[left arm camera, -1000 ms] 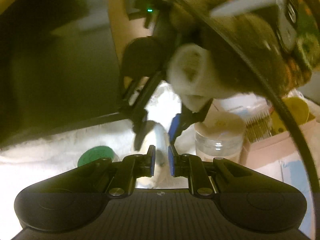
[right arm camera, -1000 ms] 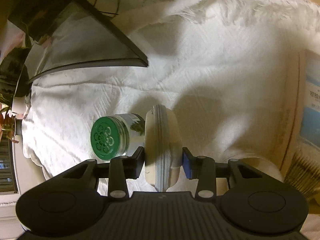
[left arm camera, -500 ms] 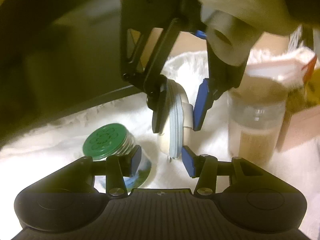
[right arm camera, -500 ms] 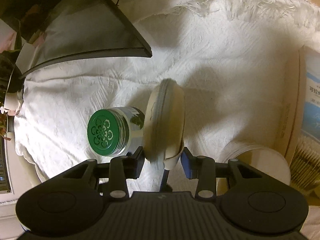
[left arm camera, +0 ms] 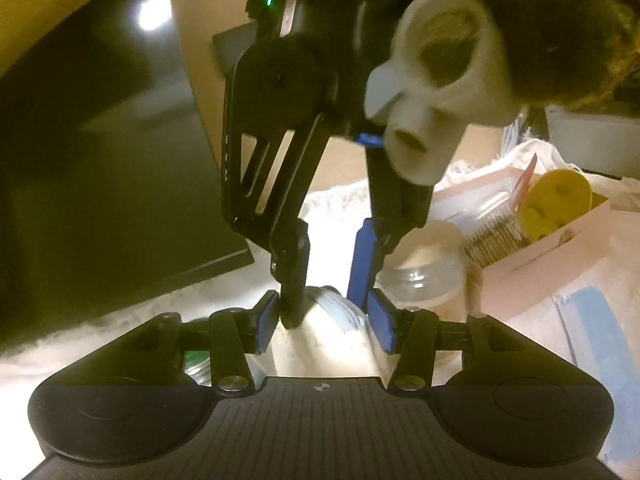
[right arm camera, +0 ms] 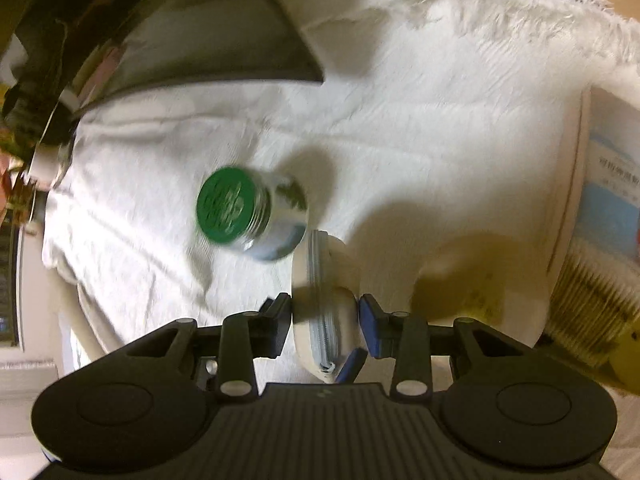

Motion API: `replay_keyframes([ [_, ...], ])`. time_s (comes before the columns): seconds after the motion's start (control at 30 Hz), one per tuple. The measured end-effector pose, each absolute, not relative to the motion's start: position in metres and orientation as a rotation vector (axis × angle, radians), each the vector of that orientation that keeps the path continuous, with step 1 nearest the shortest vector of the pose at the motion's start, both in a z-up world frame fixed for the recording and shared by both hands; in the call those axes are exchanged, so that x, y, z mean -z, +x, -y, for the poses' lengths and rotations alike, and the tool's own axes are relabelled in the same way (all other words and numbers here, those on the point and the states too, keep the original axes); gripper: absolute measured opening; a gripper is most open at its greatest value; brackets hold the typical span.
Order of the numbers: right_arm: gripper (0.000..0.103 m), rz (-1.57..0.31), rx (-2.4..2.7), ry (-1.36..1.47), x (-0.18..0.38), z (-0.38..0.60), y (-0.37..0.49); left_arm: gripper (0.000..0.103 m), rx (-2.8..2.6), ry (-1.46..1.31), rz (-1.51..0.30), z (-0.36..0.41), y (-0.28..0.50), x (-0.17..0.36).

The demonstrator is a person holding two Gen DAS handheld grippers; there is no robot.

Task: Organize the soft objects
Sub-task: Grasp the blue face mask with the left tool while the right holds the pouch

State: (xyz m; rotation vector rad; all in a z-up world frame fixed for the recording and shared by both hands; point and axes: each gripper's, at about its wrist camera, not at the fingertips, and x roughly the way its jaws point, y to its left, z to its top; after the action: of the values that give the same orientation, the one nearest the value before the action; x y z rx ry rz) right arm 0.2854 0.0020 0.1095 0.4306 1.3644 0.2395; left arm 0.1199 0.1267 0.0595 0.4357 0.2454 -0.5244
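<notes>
A cream zip pouch with a grey zipper hangs edge-up just above the white cloth, my right gripper shut on its lower end. In the left wrist view that right gripper comes down from above onto the pouch. My left gripper is level with the pouch and its jaws are opening; the blue pads stand wide on either side of it without pressing. One of the left gripper's blue fingers shows under the pouch in the right wrist view.
A green-lidded jar lies on the cloth left of the pouch. To the right stand a clear white-lidded jar and a pink box of cotton swabs. A dark panel rises at the left. A furry sleeve hangs overhead.
My left gripper's jaws went from nearly shut to wide and moved in around the pouch. The right gripper kept its grip and shifted with the pouch away from the green-lidded jar.
</notes>
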Motion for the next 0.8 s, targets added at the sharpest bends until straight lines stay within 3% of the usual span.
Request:
replay_keyframes([
  [0.13,0.036,-1.305,-0.297,0.383,-0.123,-0.014,0.26,0.056,0.523,0.399,-0.238,-0.137,0.104,-0.067],
  [0.23,0.036,-1.145,-0.343,0.287,-0.15,-0.017,0.228,0.055,0.607,0.321,-0.259,-0.149,0.091,-0.069],
  [0.4,0.036,-0.969,-0.375,0.234,-0.181,0.007,0.164,0.053,0.782,0.136,-0.559,-0.157,0.101,-0.056],
  [0.63,0.036,-0.962,-0.223,0.323,-0.164,0.092,0.075,0.051,0.864,-0.1,-0.932,-0.138,0.127,-0.031],
  [0.8,0.036,-1.058,-0.128,0.338,-0.112,0.129,0.015,0.051,0.926,-0.011,-0.98,-0.096,0.123,-0.031],
])
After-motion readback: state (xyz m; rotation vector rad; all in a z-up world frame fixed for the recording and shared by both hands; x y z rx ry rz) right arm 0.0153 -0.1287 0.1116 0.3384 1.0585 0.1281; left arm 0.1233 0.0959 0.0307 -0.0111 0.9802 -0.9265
